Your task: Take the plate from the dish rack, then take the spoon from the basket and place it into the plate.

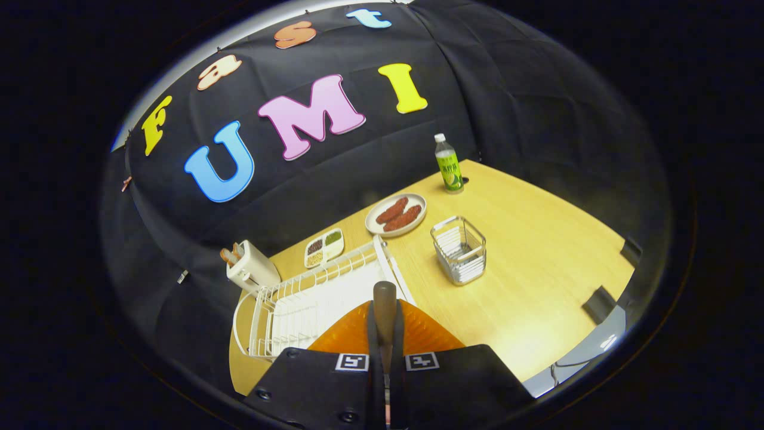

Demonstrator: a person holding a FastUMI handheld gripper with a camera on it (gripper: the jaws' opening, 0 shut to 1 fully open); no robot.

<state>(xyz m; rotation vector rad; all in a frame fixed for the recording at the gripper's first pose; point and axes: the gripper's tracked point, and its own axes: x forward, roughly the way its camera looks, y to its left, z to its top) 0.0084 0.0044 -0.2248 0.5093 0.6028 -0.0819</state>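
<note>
My gripper (385, 361) is shut on the spoon (385, 301), whose brown handle stands up between the two black fingers (352, 373). Right behind and below the fingers lies the orange plate (427, 331) on the wooden table, partly hidden by them, so I cannot tell whether the spoon touches it. The plate sits against the right side of the white wire dish rack (292, 313). The wire basket (458, 249) stands beyond the fingers, a little to the right, upright on the table. The spoon's bowl is hidden.
Beyond the rack are a white toaster (250, 267) with bread, a small divided tray (323, 246) of beans, a white plate with sausages (395, 214) and a green bottle (449, 164). Bare wooden table (537, 269) spreads to the right of the basket, with black clips (598, 303) on its edge.
</note>
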